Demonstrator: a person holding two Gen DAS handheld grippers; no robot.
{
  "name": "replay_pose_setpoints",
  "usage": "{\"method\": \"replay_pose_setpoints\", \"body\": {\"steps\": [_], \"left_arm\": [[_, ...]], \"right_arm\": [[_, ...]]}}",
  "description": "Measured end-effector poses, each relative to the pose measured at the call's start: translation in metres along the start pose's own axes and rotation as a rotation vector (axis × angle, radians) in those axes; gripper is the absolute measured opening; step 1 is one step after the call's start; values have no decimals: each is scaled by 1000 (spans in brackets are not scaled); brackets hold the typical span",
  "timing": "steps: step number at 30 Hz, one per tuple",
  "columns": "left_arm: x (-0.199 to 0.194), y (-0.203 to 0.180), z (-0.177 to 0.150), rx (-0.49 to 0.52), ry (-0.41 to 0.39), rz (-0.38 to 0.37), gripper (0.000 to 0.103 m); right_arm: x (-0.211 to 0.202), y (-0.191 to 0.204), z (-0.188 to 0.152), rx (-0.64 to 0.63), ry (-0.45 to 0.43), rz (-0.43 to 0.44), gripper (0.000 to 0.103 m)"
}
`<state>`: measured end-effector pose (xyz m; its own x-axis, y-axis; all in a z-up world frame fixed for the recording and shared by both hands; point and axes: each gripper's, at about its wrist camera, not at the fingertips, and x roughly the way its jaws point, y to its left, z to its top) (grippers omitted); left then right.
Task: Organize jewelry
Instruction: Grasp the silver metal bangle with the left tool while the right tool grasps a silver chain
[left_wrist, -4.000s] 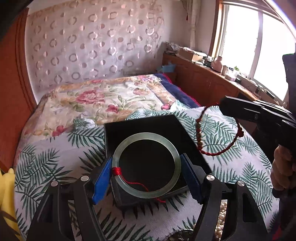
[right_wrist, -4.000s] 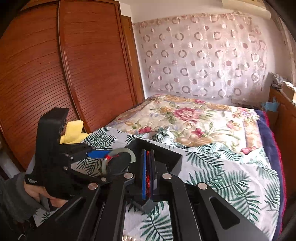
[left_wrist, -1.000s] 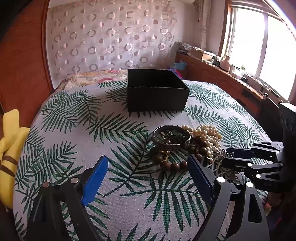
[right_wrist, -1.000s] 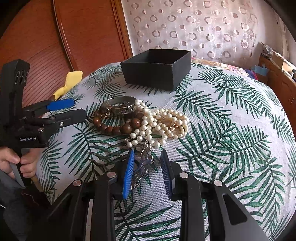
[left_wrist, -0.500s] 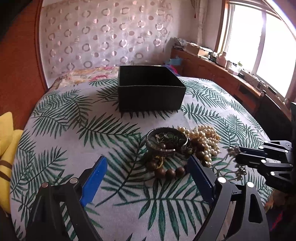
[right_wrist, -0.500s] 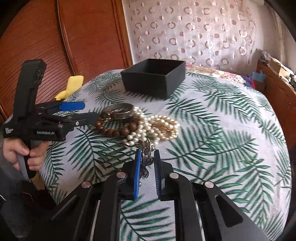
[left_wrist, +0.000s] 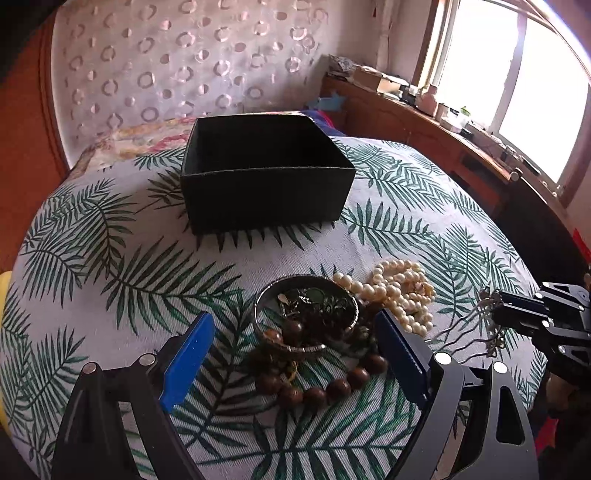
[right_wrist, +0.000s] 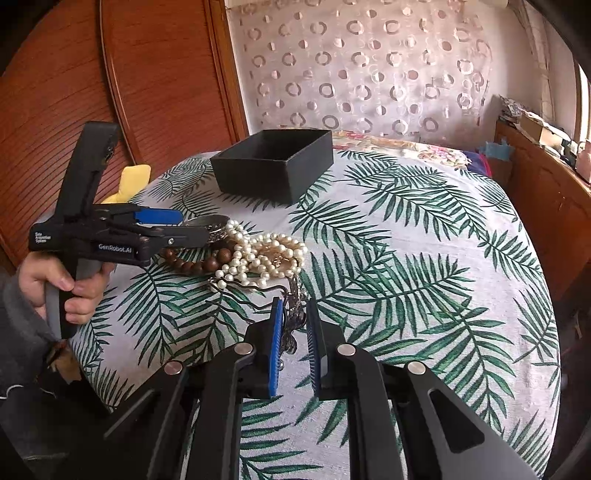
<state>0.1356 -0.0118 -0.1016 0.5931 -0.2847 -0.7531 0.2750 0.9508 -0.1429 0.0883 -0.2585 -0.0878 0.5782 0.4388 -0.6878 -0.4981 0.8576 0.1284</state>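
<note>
A heap of jewelry lies on the leaf-print cloth: a silver bangle (left_wrist: 306, 314), a brown wooden bead bracelet (left_wrist: 314, 391) and a pearl necklace (left_wrist: 399, 295). My left gripper (left_wrist: 291, 354) is open, its blue pads either side of the bangle and beads. My right gripper (right_wrist: 293, 343) is closed on a metal hairpin ornament (right_wrist: 291, 314), whose wavy prongs (right_wrist: 243, 288) reach toward the pearls (right_wrist: 266, 254). The black open box (left_wrist: 266, 173) stands behind the heap; it also shows in the right wrist view (right_wrist: 273, 166).
A yellow soft toy (right_wrist: 129, 181) lies at the cloth's left edge by the wooden wardrobe (right_wrist: 110, 92). A floral bedspread (right_wrist: 406, 147) lies beyond the box. A wooden sideboard (left_wrist: 424, 122) with clutter runs under the window at right.
Four seconds ago both grippers held a jade bangle and a red bead string over the box. Now both are at the heap; the right gripper has closed on the hairpin and lifted it slightly.
</note>
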Motion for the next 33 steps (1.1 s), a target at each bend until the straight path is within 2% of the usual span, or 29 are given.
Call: {"method": "replay_pose_setpoints", "body": {"steps": [3,6,8,9,10,11,15,22,33], "left_arm": [[4,1,4,5,11,-2,85],[8,-1,7,20,21,-4,79],[13,-1,8,23,37,-1,70],[13,0,8,24,38,-5,69],[12,1,7,30,33,-11,60],[11,0,7,33,29,-26,57],[4,0,7,29,9,-41,57],[-20,3,12,14,-64,-13,57],[-42,14,22,-25,-136,14,57]], "right_arm": [[0,-2,-1,6,0,-2,14],[0,-5,0,10,-2,-4,14],[-1,-6,1,12,-4,-3,14],[-1,-6,2,12,-6,-3,14],[-1,-6,2,12,-7,-4,14],[-2,-7,3,10,-9,-4,13],[-6,-6,7,-1,-15,-10,13],[-13,-4,14,-19,-34,-6,11],[-28,5,28,-68,-69,-17,10]]}}
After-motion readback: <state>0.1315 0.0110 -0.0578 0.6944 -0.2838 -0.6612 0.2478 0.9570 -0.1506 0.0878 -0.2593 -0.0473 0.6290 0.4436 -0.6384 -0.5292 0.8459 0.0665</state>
